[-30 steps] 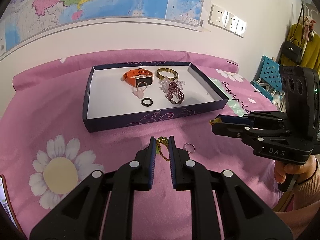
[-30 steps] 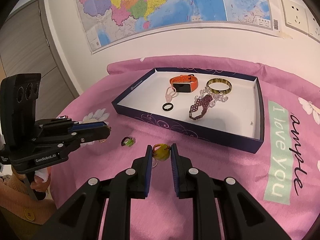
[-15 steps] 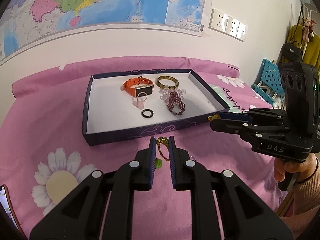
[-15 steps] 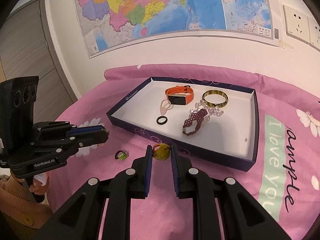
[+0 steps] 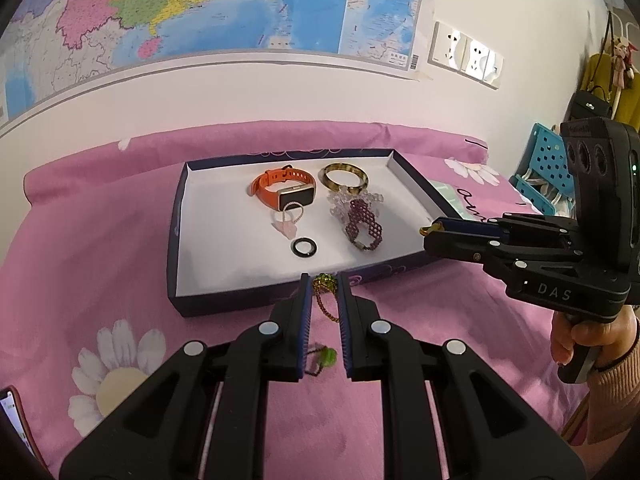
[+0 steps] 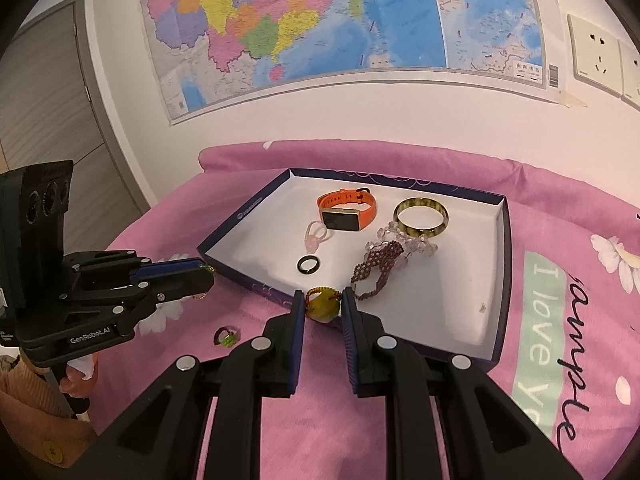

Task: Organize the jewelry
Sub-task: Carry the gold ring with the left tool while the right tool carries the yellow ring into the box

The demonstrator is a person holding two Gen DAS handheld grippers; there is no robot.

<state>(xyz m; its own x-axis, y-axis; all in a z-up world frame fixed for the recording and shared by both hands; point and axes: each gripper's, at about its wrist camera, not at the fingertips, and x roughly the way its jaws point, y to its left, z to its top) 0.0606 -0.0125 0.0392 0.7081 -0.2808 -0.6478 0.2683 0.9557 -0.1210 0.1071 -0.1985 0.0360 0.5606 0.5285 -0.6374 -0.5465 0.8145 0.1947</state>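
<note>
On the left side, the left gripper [image 5: 324, 286] pinches a small beaded chain [image 5: 323, 300] with a green tip; its loose part hangs down between the fingers, above the pink cloth [image 5: 100, 248]. One second ago this gripper was lower and further from the tray [image 5: 176, 240]; now its tips stand just before the near wall of the tray, so the chain has been lifted off the cloth and carried forward. Below the fingers a ring with a green stone [image 5: 326, 358] still lies on the cloth, not picked up.

In the middle, the tray already holds an orange watch [image 5: 286, 192], a bangle [image 5: 345, 177], a black ring [image 5: 304, 247] and a purple beaded bracelet [image 5: 362, 226].

On the right side, the right gripper [image 6: 322, 308] is closed on a yellow bead on a red cord [image 6: 323, 309]. It has also come up and forward, and its tips now stand at the tray's near edge.

I judge that both pieces are nearly ready to be set down inside the tray, and the green ring is left for after.
</note>
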